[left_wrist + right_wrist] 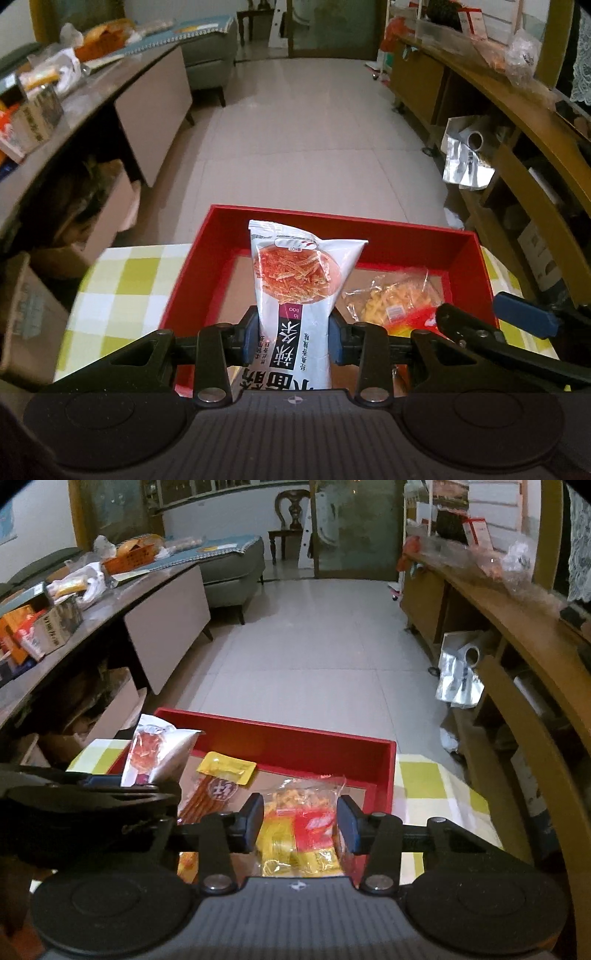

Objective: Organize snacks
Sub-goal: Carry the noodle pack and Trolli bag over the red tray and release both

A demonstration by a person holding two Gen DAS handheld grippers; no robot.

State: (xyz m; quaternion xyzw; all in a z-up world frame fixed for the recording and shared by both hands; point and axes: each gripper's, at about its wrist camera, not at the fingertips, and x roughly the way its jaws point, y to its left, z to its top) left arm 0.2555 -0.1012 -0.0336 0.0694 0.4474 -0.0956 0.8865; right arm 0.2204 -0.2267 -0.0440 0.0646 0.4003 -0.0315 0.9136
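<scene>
A yellow-and-white checked tablecloth (pixel 122 280) is seen in the foreground. Pale floor tiles (pixel 306 122) are laid down the middle of the room. A grey sofa (pixel 229 576) is set at the far left, a dark wooden chair (pixel 291 513) beyond it. Wooden shelving (pixel 517 653) is ranged along the right, silver foil bags (pixel 458 679) tucked low beside it. Cardboard boxes (pixel 88 229) are stowed under the cluttered left-hand counter (pixel 110 594).

Pale glossy tiled floor (pixel 314 646) runs up toward 12 o'clock, grey upholstered sofa (pixel 232 576) around 11, cluttered dark-topped sideboard (pixel 122 96) at 9, curved yellow-brown wooden shelving (pixel 517 635) at 3.
</scene>
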